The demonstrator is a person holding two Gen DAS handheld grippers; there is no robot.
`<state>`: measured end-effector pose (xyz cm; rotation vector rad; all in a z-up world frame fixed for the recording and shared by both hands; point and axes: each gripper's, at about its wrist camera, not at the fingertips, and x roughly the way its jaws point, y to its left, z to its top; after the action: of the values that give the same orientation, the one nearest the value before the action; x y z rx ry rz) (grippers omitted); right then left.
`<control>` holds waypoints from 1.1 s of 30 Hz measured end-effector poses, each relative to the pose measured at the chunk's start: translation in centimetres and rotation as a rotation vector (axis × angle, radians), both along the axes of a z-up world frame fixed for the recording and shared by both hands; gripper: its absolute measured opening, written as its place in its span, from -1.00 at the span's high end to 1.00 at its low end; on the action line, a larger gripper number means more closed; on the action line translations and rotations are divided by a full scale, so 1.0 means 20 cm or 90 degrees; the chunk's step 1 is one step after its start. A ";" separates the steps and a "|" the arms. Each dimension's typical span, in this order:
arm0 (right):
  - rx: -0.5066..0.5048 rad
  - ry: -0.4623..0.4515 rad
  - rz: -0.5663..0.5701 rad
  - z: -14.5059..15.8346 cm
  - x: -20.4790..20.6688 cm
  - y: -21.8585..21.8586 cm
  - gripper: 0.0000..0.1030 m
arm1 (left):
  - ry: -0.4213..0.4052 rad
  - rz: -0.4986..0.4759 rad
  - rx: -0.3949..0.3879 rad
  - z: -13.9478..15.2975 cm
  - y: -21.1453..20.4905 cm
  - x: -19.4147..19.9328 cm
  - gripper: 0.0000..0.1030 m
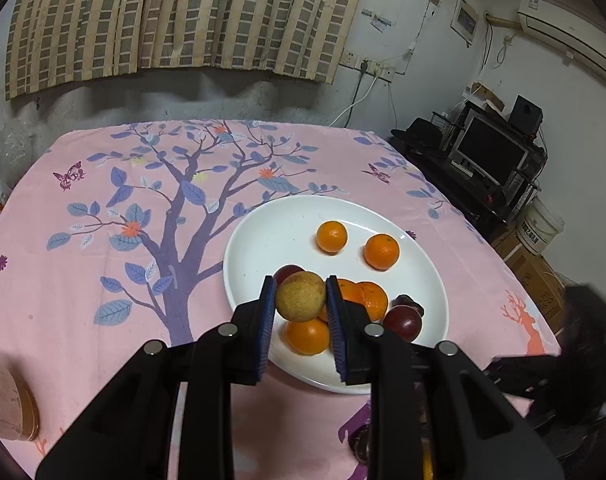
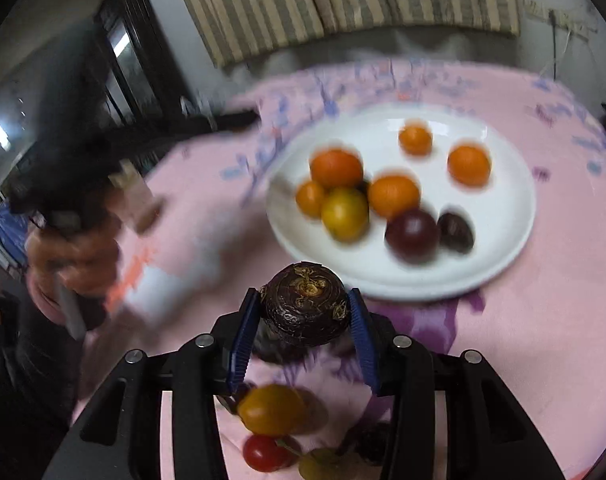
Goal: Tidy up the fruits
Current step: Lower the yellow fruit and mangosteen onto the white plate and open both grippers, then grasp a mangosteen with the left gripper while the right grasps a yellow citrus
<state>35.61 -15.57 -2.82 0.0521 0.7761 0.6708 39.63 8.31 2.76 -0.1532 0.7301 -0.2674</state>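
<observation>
A white plate [image 1: 271, 236] lies on the pink tablecloth and holds several oranges [image 1: 331, 236] and dark purple fruits [image 1: 403, 323]. My left gripper [image 1: 299, 296] is shut on a yellow speckled round fruit [image 1: 300, 297], held just above the plate's near side. My right gripper [image 2: 306, 308] is shut on a dark brown rough round fruit [image 2: 306, 304], held above the cloth in front of the plate [image 2: 503, 236]. The right wrist view is blurred. In it the yellow fruit [image 2: 345, 214] appears among the oranges [image 2: 337, 168].
Under the right gripper lie a yellow fruit [image 2: 271, 410], a red tomato [image 2: 265, 454] and other small fruits on the cloth. A brown round object [image 1: 11, 404] sits at the table's left edge. A desk with a monitor [image 1: 491, 152] stands to the right.
</observation>
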 end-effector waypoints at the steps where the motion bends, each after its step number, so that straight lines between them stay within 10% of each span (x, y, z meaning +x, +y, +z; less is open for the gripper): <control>1: 0.007 -0.013 -0.027 0.02 0.03 -0.02 0.12 | 0.001 0.000 -0.002 0.00 -0.01 0.01 0.52; 10: -0.028 -0.055 -0.203 -0.07 0.42 -0.11 -0.01 | 0.024 -0.025 0.026 -0.06 -0.21 0.28 0.46; 14: -0.047 -0.124 -0.194 0.00 0.33 -0.14 -0.44 | 0.001 0.005 0.052 -0.03 -0.23 0.25 -0.77; 16: -0.063 -0.168 -0.181 0.05 0.21 -0.13 -0.55 | -0.026 0.020 0.061 0.01 -0.21 0.17 -0.88; 33: -0.101 -0.085 -0.076 -0.12 -0.49 0.01 -0.45 | 0.066 0.092 0.066 -0.26 0.11 -0.37 -0.90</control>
<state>25.78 -15.30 -5.27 -0.0902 0.6893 0.4928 32.27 10.55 -2.44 -0.1213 0.8305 -0.0842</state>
